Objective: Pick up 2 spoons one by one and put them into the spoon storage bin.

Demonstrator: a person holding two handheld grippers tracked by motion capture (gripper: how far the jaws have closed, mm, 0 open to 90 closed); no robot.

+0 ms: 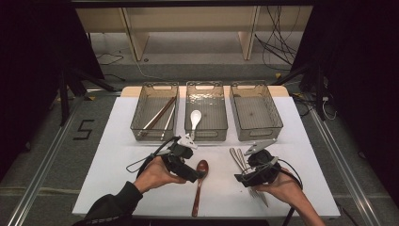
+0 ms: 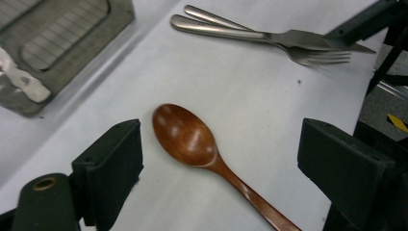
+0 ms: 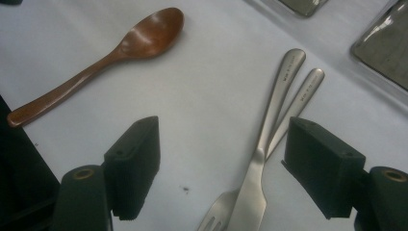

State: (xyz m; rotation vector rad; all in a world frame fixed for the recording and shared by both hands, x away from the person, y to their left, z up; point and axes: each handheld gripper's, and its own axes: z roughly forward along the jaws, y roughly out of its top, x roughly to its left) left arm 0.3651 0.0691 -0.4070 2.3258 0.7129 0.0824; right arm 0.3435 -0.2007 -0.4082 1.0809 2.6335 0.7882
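Observation:
A brown wooden spoon [image 1: 200, 186] lies on the white table, bowl toward the bins. My left gripper [image 1: 199, 174] hovers just over its bowl; in the left gripper view the spoon [image 2: 187, 137] lies between the two wide-apart jaws of that gripper [image 2: 220, 139], untouched. A metal fork and knife [image 1: 239, 157] lie side by side to the right. My right gripper [image 1: 245, 178] stands open above them, and in the right gripper view the fork and knife [image 3: 276, 110] run between the jaws of the gripper [image 3: 221, 132] without contact.
Three grey bins stand in a row at the table's far side: the left bin [image 1: 141, 134] holds chopsticks [image 1: 157, 115], the middle bin [image 1: 207, 136] a white spoon [image 1: 195, 117], and the right bin [image 1: 259, 136] holds nothing. Bare white table [image 1: 117, 155] lies to the left.

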